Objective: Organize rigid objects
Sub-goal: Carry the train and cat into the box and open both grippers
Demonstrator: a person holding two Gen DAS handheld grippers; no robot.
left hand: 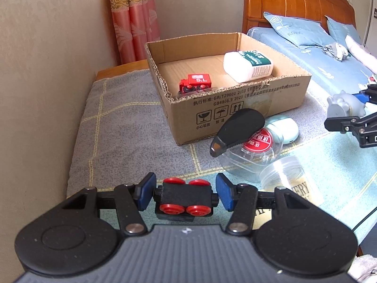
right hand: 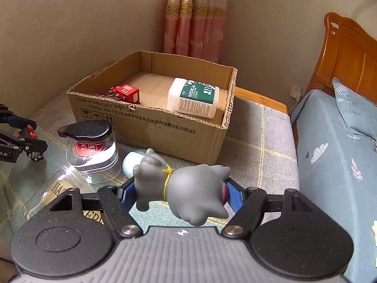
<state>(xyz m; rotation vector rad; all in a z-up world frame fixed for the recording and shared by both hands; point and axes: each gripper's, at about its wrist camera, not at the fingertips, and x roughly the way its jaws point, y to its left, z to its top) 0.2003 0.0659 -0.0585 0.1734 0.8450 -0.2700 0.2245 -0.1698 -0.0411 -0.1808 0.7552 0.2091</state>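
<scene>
My left gripper [left hand: 185, 194] is shut on a black toy wagon [left hand: 183, 195] with red wheels, lifted off the blanket. My right gripper [right hand: 181, 195] is shut on a grey animal figure [right hand: 188, 188] with a yellow collar, lying sideways between the blue pads. An open cardboard box [left hand: 235, 110] [right hand: 165, 136] stands ahead of both. Inside it lie a red toy engine [left hand: 195, 83] [right hand: 124, 92] and a white bottle [left hand: 249, 66] [right hand: 195, 99] with a green label. In the left wrist view the right gripper [left hand: 348, 109] shows at the right edge with the figure [left hand: 342, 103].
In front of the box lie a clear container [left hand: 245, 139] [right hand: 92, 148] with a black lid, a mint-green case [left hand: 286, 127] [right hand: 132, 160] and a tipped clear cup [left hand: 282, 174] [right hand: 66, 184]. A wall runs along the left. A bed [right hand: 329, 165] with blue sheets lies on the right.
</scene>
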